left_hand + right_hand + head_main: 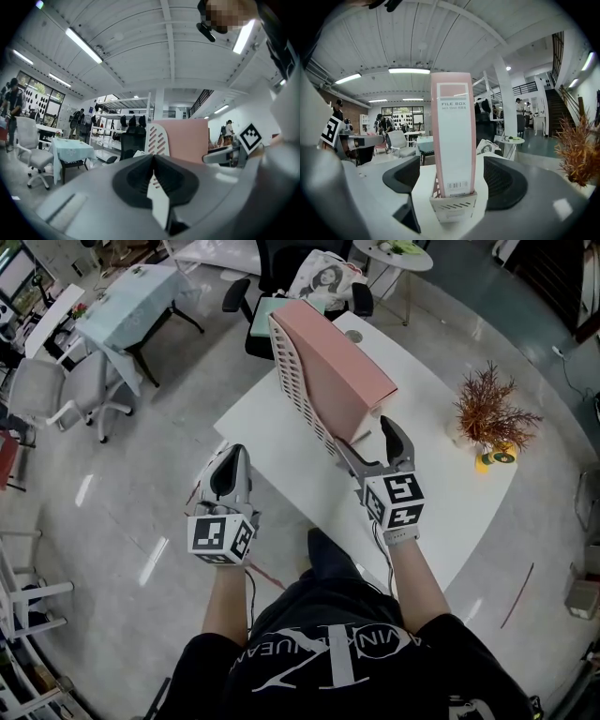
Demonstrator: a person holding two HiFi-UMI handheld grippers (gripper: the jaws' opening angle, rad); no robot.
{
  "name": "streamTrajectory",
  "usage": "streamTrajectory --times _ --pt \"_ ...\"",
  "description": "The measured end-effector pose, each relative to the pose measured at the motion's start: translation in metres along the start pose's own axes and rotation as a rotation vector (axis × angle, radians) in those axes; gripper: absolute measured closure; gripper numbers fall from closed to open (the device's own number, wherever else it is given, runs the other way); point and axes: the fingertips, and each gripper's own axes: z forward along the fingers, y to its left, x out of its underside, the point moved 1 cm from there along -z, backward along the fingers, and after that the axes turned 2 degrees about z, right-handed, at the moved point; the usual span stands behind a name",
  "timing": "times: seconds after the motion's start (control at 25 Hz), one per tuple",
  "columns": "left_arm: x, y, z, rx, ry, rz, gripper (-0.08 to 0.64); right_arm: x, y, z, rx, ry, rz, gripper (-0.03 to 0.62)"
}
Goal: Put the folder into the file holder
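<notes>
Left gripper [229, 457]: grey, marker-cubed, pointing level, jaws pressed together, empty.
Right gripper [368, 442]: tipped slightly down, jaws spread wide, clasping nothing.
Forearms [417, 582]: bare, extended forward.

The folder [349, 371] is pink, the slotted file holder [296, 381] white, the table [450, 512] white.

The pink cardboard folder [453, 136] has its bottom hidden inside the white slatted plastic file holder [453, 208] (its spine's small print is unreadable). The yellow-green thing [495, 457] at the right edge of the white table [450, 507] is too small to identify.
</notes>
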Motion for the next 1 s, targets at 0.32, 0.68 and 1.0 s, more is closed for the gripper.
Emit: streamTrajectory --times 0.32,0.68,1.0 --pt "-0.011 -0.012 -0.019 0.025 -0.025 0.004 0.560 -0.008 0.004 -0.030 0.037 -0.033 -0.009 0.213" --pt "-0.019 -0.021 -0.039 0.039 -0.045 0.006 0.560 -0.012 0.009 -0.060 0.070 -0.047 -0.024 0.400" --pt "-0.018 -0.027 -0.063 0.033 -0.046 -0.002 0.560 -0.017 0.020 -0.090 0.081 -0.094 -0.011 0.538"
